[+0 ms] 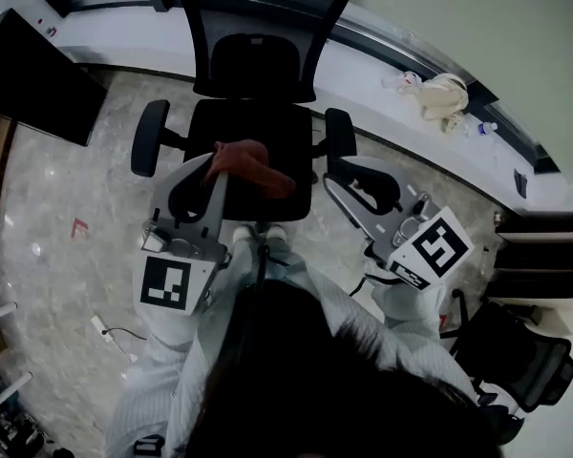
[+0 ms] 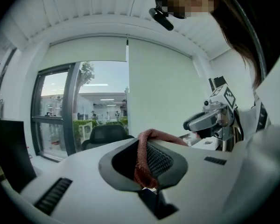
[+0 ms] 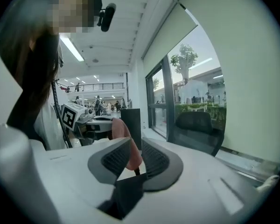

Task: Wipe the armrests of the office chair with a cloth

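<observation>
The black office chair (image 1: 267,132) faces me, its left armrest (image 1: 150,138) and right armrest (image 1: 340,132) both bare. My left gripper (image 1: 215,170) is shut on a reddish-brown cloth (image 1: 255,166), held over the seat's front; the cloth (image 2: 142,162) is pinched between the ribbed pads. My right gripper (image 1: 342,172) hovers near the right armrest with its jaws apart and nothing gripped. Through the gap of the right gripper (image 3: 133,157) the cloth (image 3: 121,129) shows beyond, hanging from the left gripper (image 3: 84,120).
A black panel (image 1: 33,74) stands at the far left. On the window ledge (image 1: 382,55) behind the chair lie a cream bundle (image 1: 444,98) and a small bottle. A second black chair (image 1: 520,361) is at the lower right, and a cable (image 1: 105,327) lies on the marble floor.
</observation>
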### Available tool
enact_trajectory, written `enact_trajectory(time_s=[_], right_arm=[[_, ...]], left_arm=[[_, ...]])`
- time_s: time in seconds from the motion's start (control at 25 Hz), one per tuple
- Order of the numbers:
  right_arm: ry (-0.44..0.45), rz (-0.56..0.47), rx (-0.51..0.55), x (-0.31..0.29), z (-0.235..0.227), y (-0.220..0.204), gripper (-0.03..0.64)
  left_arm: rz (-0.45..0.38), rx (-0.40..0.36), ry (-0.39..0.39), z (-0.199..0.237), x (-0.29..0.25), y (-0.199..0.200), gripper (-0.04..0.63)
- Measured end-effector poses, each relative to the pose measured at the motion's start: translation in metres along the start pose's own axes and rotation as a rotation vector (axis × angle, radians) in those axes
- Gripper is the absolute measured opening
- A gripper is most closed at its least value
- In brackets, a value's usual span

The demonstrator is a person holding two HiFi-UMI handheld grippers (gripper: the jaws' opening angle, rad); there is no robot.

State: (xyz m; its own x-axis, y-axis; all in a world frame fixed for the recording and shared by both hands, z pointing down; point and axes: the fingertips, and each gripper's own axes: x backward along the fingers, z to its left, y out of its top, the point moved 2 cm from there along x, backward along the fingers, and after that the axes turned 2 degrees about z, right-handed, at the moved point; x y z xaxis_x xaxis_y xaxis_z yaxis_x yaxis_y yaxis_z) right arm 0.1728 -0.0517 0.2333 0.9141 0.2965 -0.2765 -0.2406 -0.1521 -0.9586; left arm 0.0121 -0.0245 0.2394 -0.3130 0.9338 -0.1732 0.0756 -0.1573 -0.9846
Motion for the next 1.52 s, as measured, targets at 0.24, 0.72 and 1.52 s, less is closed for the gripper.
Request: enact_trajectory(time_s=[0.24,0.72,1.52], right_arm=[[-0.044,-0.186,-0.163,-0.009,-0.012,-0.006,0.002],[-0.006,-0.196,-0.185,-0.138,0.056,0.013,0.002],[-0.441,-0.119,-0.307,-0.349,0.166,0.034,0.002]], left_arm=[[-0.035,0.063,0.236,0.051,0.062,-0.007,0.031],[-0.133,0.163,0.471,0.199,0.187,-0.034,0.031],[0.071,0.039,-0.061,0.434,0.155,-0.087,0.031]])
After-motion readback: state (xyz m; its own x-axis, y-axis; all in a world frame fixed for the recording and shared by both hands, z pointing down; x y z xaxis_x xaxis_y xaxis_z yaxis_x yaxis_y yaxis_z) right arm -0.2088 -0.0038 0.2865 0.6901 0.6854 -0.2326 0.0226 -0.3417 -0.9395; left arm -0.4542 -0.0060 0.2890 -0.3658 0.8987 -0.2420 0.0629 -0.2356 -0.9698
